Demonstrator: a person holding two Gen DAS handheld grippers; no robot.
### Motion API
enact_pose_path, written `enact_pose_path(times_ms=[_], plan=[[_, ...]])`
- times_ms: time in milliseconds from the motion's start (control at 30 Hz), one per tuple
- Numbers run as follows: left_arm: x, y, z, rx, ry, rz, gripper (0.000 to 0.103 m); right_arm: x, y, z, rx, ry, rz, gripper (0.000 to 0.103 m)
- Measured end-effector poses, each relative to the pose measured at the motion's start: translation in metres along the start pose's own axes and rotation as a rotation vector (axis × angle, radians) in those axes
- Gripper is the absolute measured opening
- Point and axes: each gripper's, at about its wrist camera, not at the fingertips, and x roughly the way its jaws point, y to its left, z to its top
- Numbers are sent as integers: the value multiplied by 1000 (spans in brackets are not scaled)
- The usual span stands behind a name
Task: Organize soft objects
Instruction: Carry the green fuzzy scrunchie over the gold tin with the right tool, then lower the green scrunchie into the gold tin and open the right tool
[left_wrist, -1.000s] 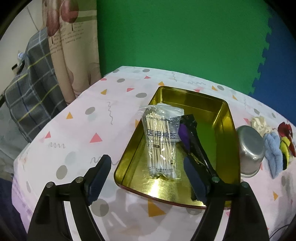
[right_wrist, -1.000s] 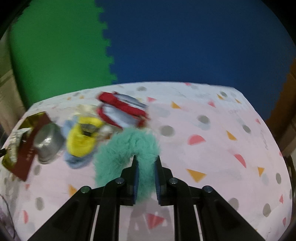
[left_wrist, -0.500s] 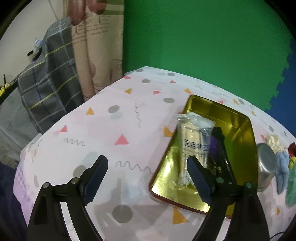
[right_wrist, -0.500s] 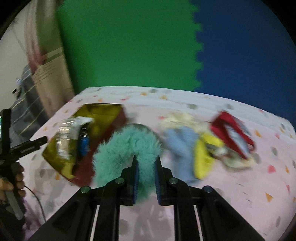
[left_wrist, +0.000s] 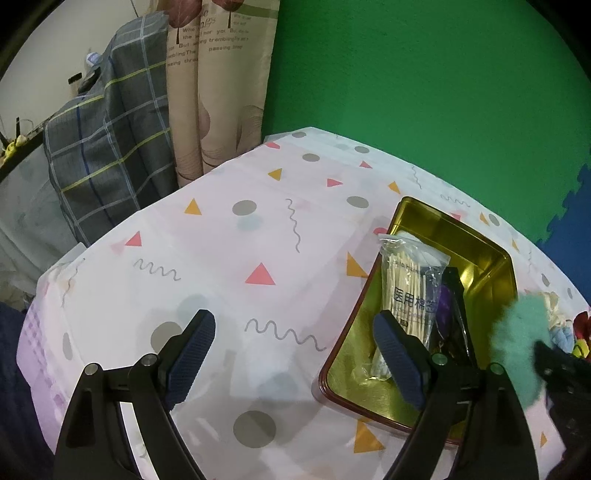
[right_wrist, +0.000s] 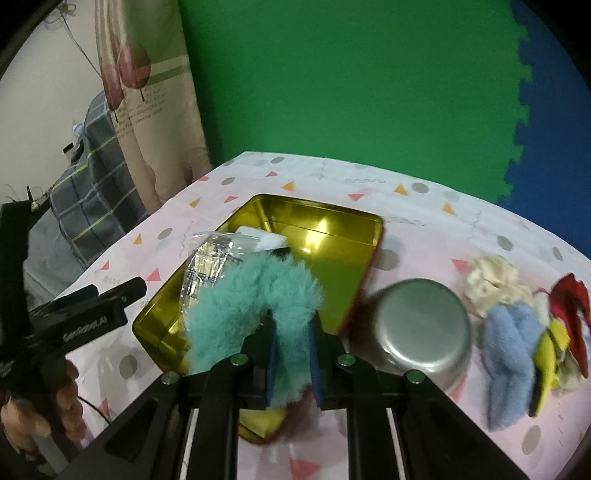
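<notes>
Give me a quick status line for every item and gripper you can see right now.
Right gripper: shut on teal fluffy scrunchie, held above the tin.
Left gripper: open, empty, above the tablecloth.
Gold tin: open, no lid on it.
Cotton swab bag: sealed, lying in the tin.
Steel bowl: upside down beside the tin.
Blue scrunchie: on the tablecloth, in the pile.
Cream scrunchie: on the tablecloth.

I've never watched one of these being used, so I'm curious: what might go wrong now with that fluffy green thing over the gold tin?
The right gripper pinches only one end of the fluffy teal piece, so it may slip out early or drape over the gold tin's rim. The tin already holds a bag of cotton swabs, which the piece may land on and push around. The upturned steel bowl sits right beside the tin and could be knocked.
</notes>
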Motion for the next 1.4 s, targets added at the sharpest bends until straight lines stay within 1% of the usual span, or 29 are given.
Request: enact_pose_path(times_ms=[133, 167, 267, 433, 467, 667, 767, 900, 967, 1067, 1200, 1233, 1267, 1300, 1367, 1400], plan=[[0, 0, 0, -1, 2, -15, 85, 14, 8, 5, -7, 13, 1, 15], [0, 0, 0, 1, 2, -17, 85, 17, 9, 5, -5, 18, 5, 18], [-1, -1, 0, 2, -2, -23, 85, 25, 12, 6, -9, 36, 17, 19], [0, -2, 0, -2, 2, -30, 85, 24, 15, 3, -28, 32, 32, 33], [-1, -2, 0, -1, 0, -31, 85, 22, 15, 3, -28, 30, 36, 34], [-1, -6, -1, 18, -2, -41, 85, 6, 10, -6, -20, 15, 31, 35], [-3, -11, -3, 40, -7, -43, 85, -8, 0, -14, 2, 3, 26, 35], [-4, -18, -5, 71, -12, -49, 85, -32, -25, -23, 39, -25, -16, 35], [-6, -20, -5, 88, -19, -47, 85, -42, -42, -26, 55, -38, -52, 35], [-7, -24, -6, 101, -22, -53, 85, -61, -73, -31, 95, -61, -111, 35], [-7, -27, -8, 116, -20, -65, 85, -83, -128, -36, 164, -91, -219, 36], [-8, -29, -9, 124, -23, -65, 85, -87, -143, -37, 185, -97, -256, 40], [-8, -30, -9, 132, -25, -63, 85, -90, -155, -38, 197, -102, -284, 48], [-9, -32, -10, 141, -30, -61, 85, -92, -170, -39, 212, -106, -322, 52], [-9, -34, -10, 154, -33, -65, 86, -95, -197, -41, 241, -109, -385, 54], [-8, -36, -11, 161, -33, -67, 86, -94, -206, -41, 249, -107, -399, 55]])
